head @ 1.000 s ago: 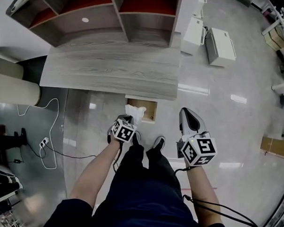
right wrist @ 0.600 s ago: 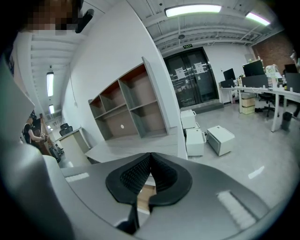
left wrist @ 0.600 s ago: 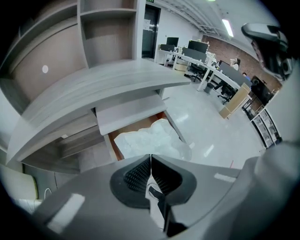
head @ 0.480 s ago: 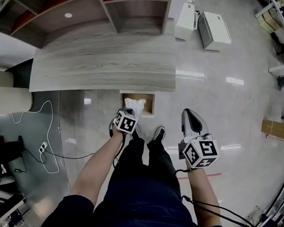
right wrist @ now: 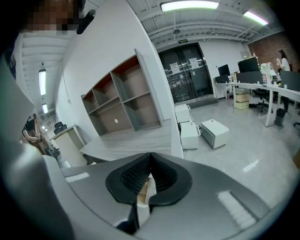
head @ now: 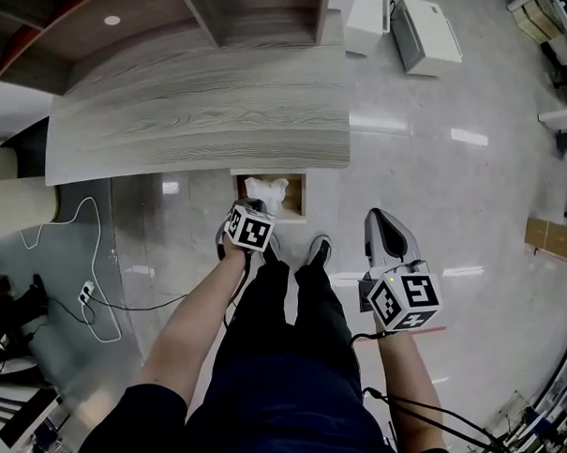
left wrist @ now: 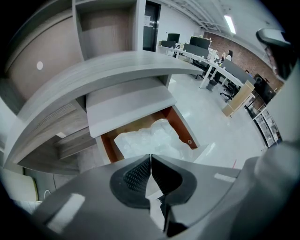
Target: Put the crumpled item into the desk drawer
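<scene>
Left gripper (left wrist: 150,157) is right at the open drawer (head: 297,198). Its jaws are pressed together, and the crumpled item (head: 264,189) comes straight out from their tips, so the near edge looks pinched between the pads (the exact contact line is hidden behind the jaws). The item is a white, wrinkled bundle. It sits inside the drawer's brown walls, filling the middle and left of the box, with a strip of bare drawer showing at its 3 o'clock.

From the head view, the drawer sticks out from under the front edge of the grey wood-grain desk (head: 204,105). It lies at 12 o'clock from the left gripper's marker cube (head: 249,231).

Right gripper (right wrist: 150,156) is out at 4 o'clock from the left one, held over the shiny floor (head: 454,181), well apart from the drawer. Its jaws are closed tip to tip with nothing between them.

The person's shoe (head: 318,251) sits at 5 o'clock from the drawer, between the two grippers. A white cable (head: 101,288) loops across the floor at 9 o'clock.
</scene>
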### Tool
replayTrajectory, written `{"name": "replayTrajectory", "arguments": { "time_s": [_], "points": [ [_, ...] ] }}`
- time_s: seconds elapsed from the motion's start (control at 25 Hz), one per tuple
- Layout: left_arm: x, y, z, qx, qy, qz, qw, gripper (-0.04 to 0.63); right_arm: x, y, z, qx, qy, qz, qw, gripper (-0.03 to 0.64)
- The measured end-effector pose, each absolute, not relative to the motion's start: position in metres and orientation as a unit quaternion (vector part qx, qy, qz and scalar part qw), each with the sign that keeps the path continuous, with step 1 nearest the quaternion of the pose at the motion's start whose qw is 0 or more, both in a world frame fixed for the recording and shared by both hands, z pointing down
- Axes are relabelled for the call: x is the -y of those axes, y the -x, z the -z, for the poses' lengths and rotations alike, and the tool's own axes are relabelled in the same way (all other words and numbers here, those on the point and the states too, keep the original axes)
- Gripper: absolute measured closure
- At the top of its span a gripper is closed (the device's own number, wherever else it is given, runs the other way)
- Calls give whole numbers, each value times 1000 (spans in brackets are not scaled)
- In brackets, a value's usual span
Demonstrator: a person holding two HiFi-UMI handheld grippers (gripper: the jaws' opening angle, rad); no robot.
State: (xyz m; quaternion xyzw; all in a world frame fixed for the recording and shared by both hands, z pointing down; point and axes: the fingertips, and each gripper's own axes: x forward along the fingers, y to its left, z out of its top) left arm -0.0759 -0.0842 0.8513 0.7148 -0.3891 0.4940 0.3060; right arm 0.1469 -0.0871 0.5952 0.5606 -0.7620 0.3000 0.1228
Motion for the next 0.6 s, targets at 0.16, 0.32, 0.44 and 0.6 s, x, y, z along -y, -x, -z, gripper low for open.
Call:
{"name": "replayTrajectory", "arguments": {
  "time_s": [0.16,0.32,0.44,0.6],
  "points": [
    [93,74,-858,385,-715,-507,289,588,89,-145,-604,761,-557,-306,128,611],
    [99,74,-867,382,-709,-518,287,588,89,-138,-606,765,-551,-307,133,611],
    [103,72,-873,380,-709,-521,285,586,90,-137,-609,765,-550,-308,133,611],
    [101,66,-881,366,-711,-522,296,584,88,-137,-613,764,-549,-311,134,611]
  ]
}}
